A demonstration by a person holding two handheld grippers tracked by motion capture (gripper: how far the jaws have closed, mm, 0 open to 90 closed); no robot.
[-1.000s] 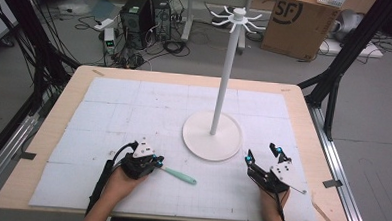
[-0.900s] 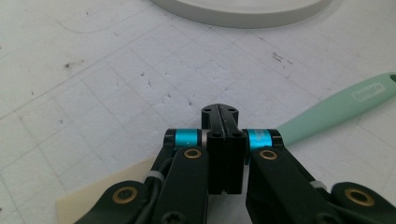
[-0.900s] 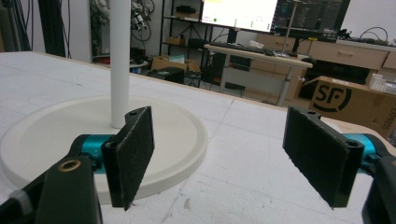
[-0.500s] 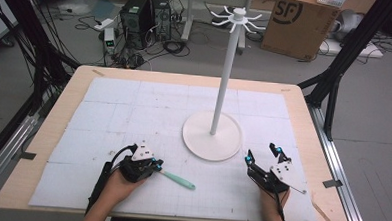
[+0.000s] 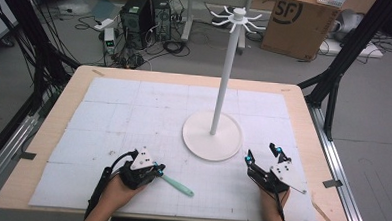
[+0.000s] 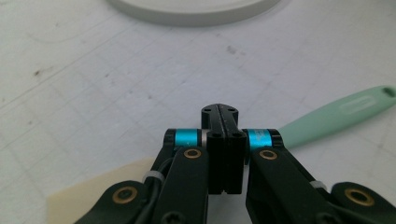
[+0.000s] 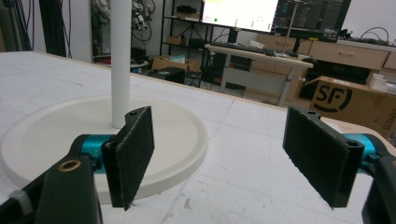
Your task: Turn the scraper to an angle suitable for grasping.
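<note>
Jaws of the left gripper (image 5: 156, 170) are closed on the mint-green spatula (image 5: 177, 184) just in front of the white stand (image 5: 212, 136) — the right gripper (image 5: 263, 154), beside its base, gapes empty.

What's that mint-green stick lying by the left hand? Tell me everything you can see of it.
The green stick is a slim, mint-green handle that looks like plastic, flat and rounded at its far end, with a long oval slot there. It lies flat on the white mat, slanting away from the left gripper. Its near end runs in under the shut fingers, so what that end looks like is hidden.
</note>
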